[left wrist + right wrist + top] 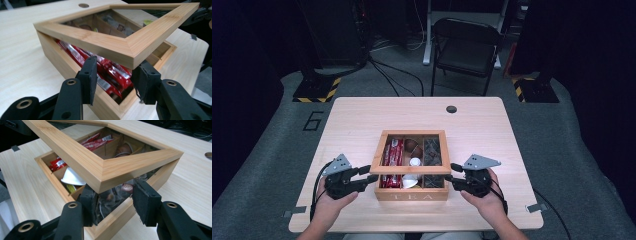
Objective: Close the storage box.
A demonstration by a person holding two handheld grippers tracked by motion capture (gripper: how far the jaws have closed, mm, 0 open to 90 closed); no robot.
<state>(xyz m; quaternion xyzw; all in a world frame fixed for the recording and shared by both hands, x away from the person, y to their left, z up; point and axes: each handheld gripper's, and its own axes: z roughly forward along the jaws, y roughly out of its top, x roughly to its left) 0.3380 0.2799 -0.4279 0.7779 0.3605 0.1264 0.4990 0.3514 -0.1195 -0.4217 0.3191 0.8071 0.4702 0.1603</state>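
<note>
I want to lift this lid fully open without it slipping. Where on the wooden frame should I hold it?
Hold the lid at its two front corners, one claw from each side of the box. The frame's thick flat rails meet there, and the raised front edge leaves a gap for a jaw underneath; the far edge sits low.

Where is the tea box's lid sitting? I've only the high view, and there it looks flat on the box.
Observer: The lid is raised at the front. The left gripper view shows a gap between it and the box.
Operator: What's holding it up?
Observer: The left gripper has its jaws apart just under one front corner.
Operator: And the other corner?
Observer: The right gripper sits the same way there. I can't tell whether either one pinches the wood.
</note>
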